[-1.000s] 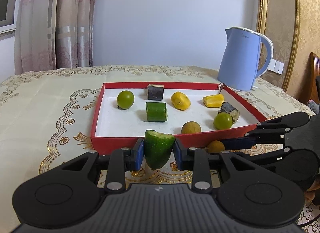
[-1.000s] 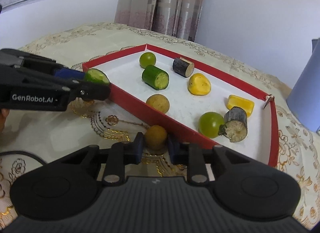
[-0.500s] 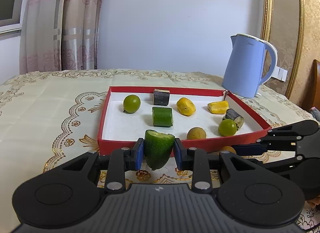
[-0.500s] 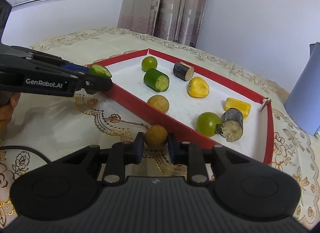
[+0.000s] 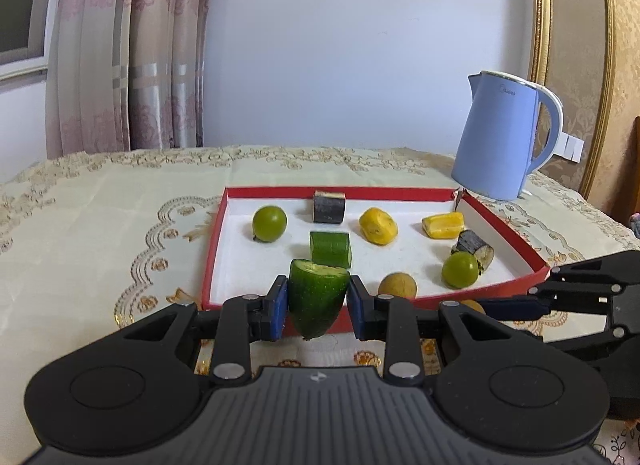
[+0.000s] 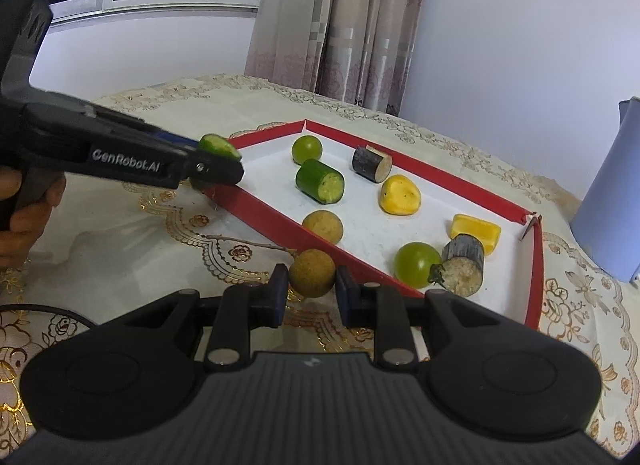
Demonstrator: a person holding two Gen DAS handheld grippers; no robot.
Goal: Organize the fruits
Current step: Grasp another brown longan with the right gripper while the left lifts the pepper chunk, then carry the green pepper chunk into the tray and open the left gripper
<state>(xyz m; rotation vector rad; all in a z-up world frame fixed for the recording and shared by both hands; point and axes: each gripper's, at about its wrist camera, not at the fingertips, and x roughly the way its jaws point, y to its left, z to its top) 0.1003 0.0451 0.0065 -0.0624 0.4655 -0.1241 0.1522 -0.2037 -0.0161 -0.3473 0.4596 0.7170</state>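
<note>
L gripper (image 5: 318, 301): clamped on cucumber tip (image 5: 316, 303), cut face up, pointed end hanging below pads. R gripper (image 6: 311, 285): clamped on brown round fruit (image 6: 311, 273), lifted off tablecloth (image 6: 120, 241).

Red tray (image 5: 212, 253) lies ahead of both grippers, w/ its near wall just beyond the held pieces. Inside, fwd of L gripper: cucumber chunk (image 5: 330, 249) closest, green fruit (image 5: 269, 223) ahead-left, second brown fruit (image 5: 397, 286) just right. Kettle (image 5: 500, 137) far ahead-right, beyond tray.

Vs 1 s ago: both grips unchanged, same pieces held. L view now shows tray smaller and lower in frame, more wall and curtain visible. R view: L gripper (image 6: 216, 163) sits higher in frame; hand (image 6: 24, 217) now visible at left edge.
</note>
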